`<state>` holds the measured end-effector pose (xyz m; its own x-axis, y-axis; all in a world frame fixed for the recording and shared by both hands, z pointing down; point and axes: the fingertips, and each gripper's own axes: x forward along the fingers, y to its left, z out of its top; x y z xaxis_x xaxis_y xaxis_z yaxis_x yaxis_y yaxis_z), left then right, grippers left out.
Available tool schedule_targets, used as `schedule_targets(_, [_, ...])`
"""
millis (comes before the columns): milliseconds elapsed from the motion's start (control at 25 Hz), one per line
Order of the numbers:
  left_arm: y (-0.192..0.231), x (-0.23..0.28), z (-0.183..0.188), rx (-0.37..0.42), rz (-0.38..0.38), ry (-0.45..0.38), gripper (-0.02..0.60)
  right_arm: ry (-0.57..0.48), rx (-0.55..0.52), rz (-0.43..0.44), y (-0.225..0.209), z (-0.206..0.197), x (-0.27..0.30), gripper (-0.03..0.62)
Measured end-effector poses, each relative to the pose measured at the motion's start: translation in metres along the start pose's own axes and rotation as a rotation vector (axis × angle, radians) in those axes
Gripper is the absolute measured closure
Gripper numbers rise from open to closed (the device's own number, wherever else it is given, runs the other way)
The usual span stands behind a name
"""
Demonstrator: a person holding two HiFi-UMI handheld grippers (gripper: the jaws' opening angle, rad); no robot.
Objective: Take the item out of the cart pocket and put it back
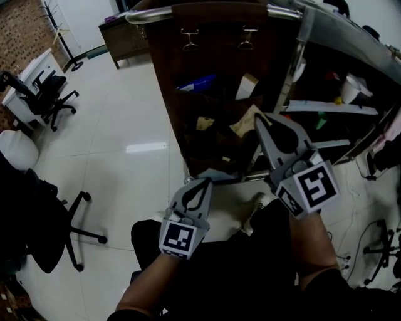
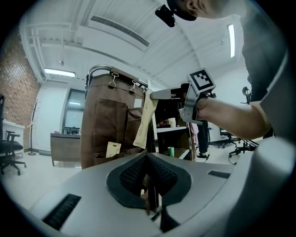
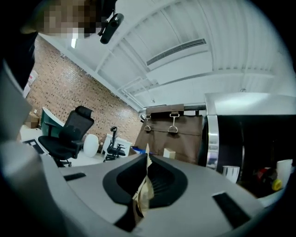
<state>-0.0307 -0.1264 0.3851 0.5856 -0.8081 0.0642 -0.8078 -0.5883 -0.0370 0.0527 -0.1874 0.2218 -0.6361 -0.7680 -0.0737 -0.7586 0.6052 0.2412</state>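
Note:
The brown fabric cart organiser (image 1: 213, 56) hangs by two clips from a metal bar (image 1: 207, 12), and its pockets face me. My right gripper (image 1: 259, 119) is raised in front of the pockets and is shut on a tan paper packet (image 1: 241, 125). In the left gripper view that packet (image 2: 144, 121) hangs down from the right gripper (image 2: 155, 95) beside the cart (image 2: 106, 129). The right gripper view shows the packet (image 3: 143, 196) pinched between the jaws. My left gripper (image 1: 203, 182) sits lower, near the cart's foot, and is shut with nothing visibly held.
Pockets hold a blue item (image 1: 197, 83), another tan packet (image 1: 246, 86) and a small card (image 1: 203, 123). Dark shelving (image 1: 332, 110) with a white roll (image 1: 351, 89) stands to the right. Office chairs (image 1: 47, 94) and a desk (image 1: 28, 78) are at left on the tiled floor.

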Motion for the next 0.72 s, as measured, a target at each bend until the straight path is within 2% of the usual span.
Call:
schedule_targets(400, [0.002,0.0,-0.001,-0.008,0.003,0.0,0.581,0.021,-0.041,0.002,-0.004,-0.028,0.035,0.576])
schedule_targets(720, [0.003,0.0,-0.001,-0.017,0.006,0.002,0.581,0.117,-0.048,-0.005,-0.003,-0.075,0.052,0.577])
